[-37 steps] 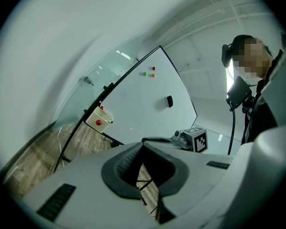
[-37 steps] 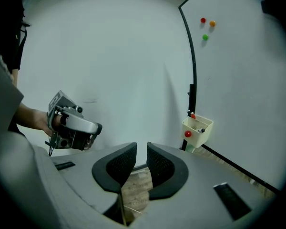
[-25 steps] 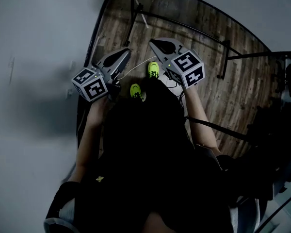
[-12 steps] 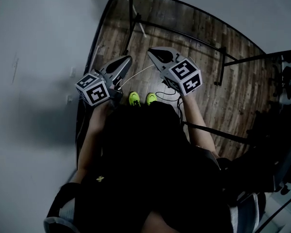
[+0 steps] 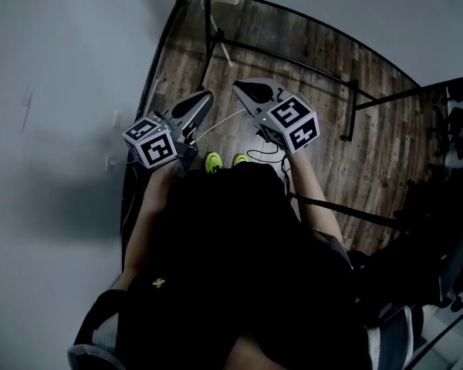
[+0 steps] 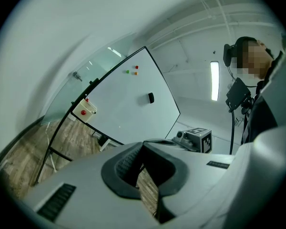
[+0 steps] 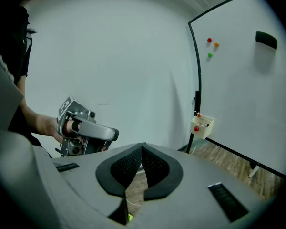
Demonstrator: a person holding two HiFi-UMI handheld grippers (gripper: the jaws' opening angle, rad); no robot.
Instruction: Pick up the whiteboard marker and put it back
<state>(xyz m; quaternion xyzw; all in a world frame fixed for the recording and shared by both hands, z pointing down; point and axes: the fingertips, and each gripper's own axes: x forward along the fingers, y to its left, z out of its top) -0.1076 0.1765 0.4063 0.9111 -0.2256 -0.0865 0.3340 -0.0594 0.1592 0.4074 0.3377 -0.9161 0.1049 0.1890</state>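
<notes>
- Wood-plank floor (image 5: 324, 60) fills most of the head view, with a pale wall (image 5: 54, 91) at the left and a whiteboard (image 6: 128, 99) on a black stand at the upper edge.
- Both the left gripper (image 6: 142, 145) and the right gripper (image 7: 142, 148) are held out in front of the person. Each has its jaws pressed together with nothing between them.
- The marker cannot be picked out for certain. A small pale box (image 7: 202, 126) on the board's frame holds red-tipped items that are too small to name.
- Empty grippers away from the board would fit either a marker waiting in that box or one lying there again.
- Only the gripper views show the board's face, with its coloured magnets (image 7: 209, 40) and dark eraser (image 7: 266, 39). Only the head view shows the green shoes (image 5: 214, 162).
</notes>
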